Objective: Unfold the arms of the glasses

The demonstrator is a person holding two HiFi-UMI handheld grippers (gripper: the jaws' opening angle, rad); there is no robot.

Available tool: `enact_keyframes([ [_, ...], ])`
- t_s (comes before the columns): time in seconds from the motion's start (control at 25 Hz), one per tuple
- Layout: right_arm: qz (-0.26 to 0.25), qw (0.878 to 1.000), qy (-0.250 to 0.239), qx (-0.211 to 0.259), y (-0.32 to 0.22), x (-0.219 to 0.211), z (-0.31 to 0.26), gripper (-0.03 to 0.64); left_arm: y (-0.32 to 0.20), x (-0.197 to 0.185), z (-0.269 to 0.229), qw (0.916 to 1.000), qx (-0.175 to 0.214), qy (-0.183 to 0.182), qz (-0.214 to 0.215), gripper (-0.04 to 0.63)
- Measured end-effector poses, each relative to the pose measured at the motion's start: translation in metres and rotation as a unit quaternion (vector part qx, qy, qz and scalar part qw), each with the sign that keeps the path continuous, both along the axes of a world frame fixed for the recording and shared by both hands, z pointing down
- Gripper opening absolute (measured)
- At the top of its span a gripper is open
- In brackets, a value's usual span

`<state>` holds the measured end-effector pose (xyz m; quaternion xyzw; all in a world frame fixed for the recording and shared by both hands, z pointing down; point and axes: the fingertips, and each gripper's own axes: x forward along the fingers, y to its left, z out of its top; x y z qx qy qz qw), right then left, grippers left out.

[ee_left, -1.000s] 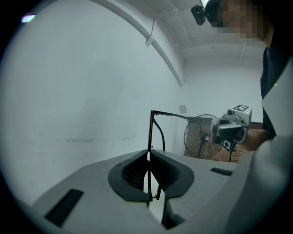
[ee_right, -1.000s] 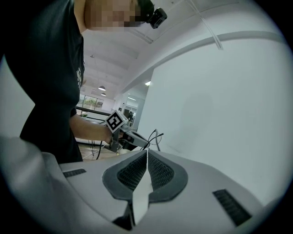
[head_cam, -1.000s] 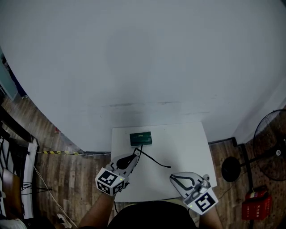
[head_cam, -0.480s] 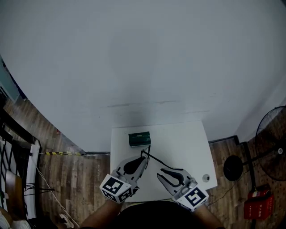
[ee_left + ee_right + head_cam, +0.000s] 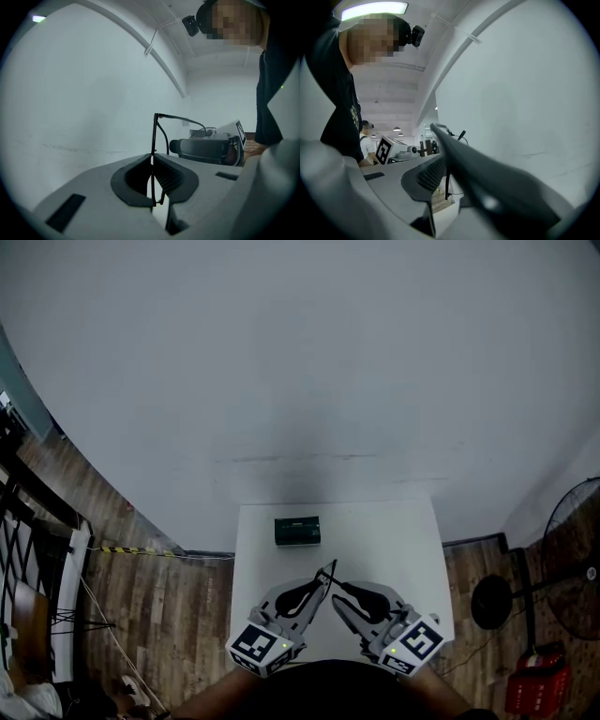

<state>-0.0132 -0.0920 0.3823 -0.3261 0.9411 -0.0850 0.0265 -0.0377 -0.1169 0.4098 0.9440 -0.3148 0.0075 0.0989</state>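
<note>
The thin black glasses [image 5: 327, 571] hang above the white table [image 5: 403, 540], between my two grippers. My left gripper [image 5: 322, 578] is shut on the frame [image 5: 153, 140], which stands upright between its pads. One arm of the glasses [image 5: 183, 119] reaches right toward the right gripper's body [image 5: 206, 147]. My right gripper [image 5: 340, 588] meets the left one tip to tip. Its jaws are opening, with a thin black arm of the glasses [image 5: 447, 182] standing between them and not visibly pressed by the pads. The left gripper's marker cube [image 5: 383, 150] shows behind.
A dark green glasses case [image 5: 296, 531] lies at the back of the table. A standing fan [image 5: 577, 549] is on the wooden floor to the right. A plain white wall rises just behind the table.
The left gripper has carried the glasses right and up toward the table's middle. The right gripper has swung in from the right, rolled, opened, and come round the glasses' arm.
</note>
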Motion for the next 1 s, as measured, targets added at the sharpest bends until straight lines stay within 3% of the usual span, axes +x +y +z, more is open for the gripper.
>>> enact_keyframes([
  [0.2, -0.017, 1.000, -0.015, -0.008, -0.008, -0.002, 0.001, 0.077, -0.003, -0.003, 0.002, 0.9996, -0.003, 0.007, -0.027, 0.020],
  [0.44, -0.039, 0.996, -0.063, -0.058, -0.018, -0.012, 0.014, 0.080, -0.014, -0.020, -0.002, 0.9972, -0.012, 0.024, -0.070, 0.020],
  [1.0, -0.075, 0.993, -0.076, -0.060, -0.020, -0.026, 0.011, 0.055, -0.013, -0.013, -0.002, 0.9981, -0.003, 0.011, -0.061, 0.020],
])
